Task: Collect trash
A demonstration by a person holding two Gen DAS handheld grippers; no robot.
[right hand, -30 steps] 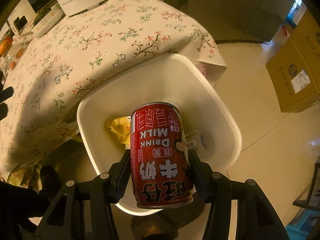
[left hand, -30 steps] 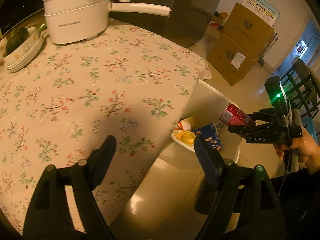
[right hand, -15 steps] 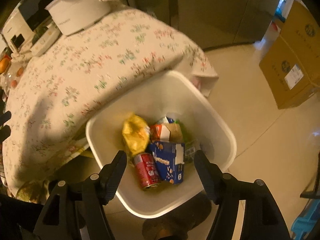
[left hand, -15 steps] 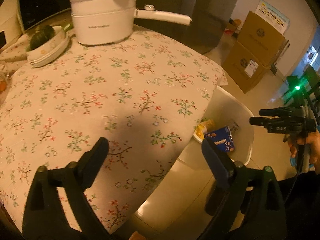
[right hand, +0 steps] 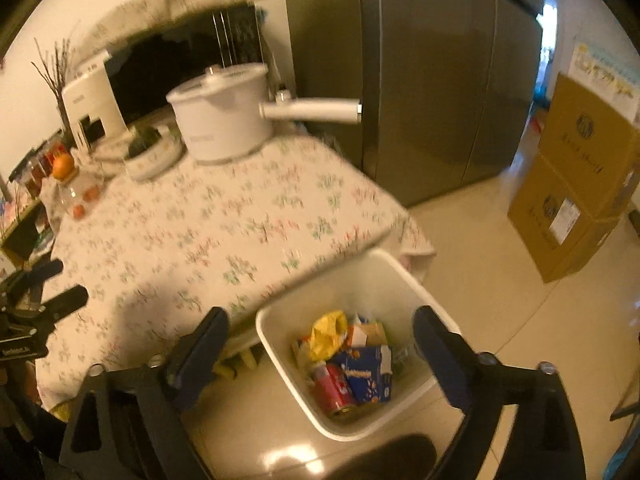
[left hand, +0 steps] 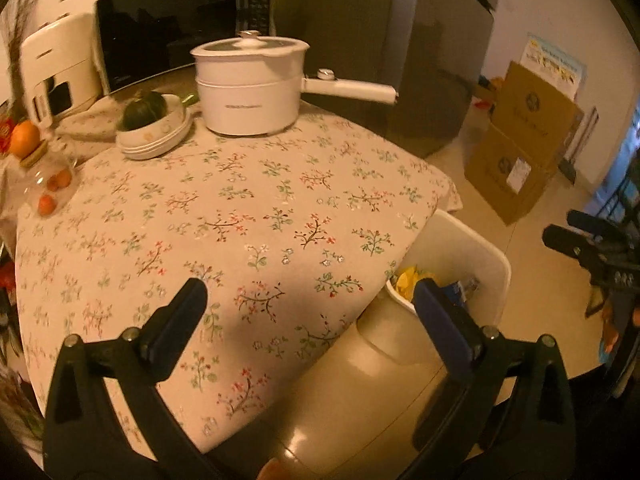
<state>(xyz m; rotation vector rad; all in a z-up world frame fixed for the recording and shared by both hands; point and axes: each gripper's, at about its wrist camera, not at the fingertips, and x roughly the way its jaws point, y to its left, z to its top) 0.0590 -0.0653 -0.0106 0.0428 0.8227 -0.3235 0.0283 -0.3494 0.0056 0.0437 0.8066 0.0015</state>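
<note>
So the red can (right hand: pixel 335 389) lies in the white bin (right hand: pixel 404 276), on the floor just beside the table's corner, and your trash is mostly where it belongs. It rests on its side against a blue carton (right hand: pixel 366 374), with a yellow wrapper (right hand: pixel 329 334) and an orange-and-white carton (right hand: pixel 362 334) behind them. Your right gripper (right hand: pixel 320 338) hangs above the bin with nothing between its fingers; its jaws have just been opening and now stand wide apart. Your left gripper (left hand: pixel 306 304) is likewise spread wide and empty, its jaws also just opened further, held over the table's near edge with the bin rim (left hand: pixel 472 236) beside its right finger.

As for what is left: the floral tablecloth (left hand: pixel 240 208) shows no loose litter in either view. What stands on it looks like kitchen gear, not rubbish: a white pot (left hand: pixel 250 84) with a long handle, stacked bowls (left hand: pixel 156 136) holding a dark squash, a glass jar (left hand: pixel 50 184) topped with an orange. I judge the collecting done or nearly so, unless trash lies out of view.

Writing is scarce. The pot carries a small grey brand line too fine to read, the can's lettering is blurred here, and the cardboard boxes (right hand: pixel 576 184) show round logos and a white label, all illegible.
</note>
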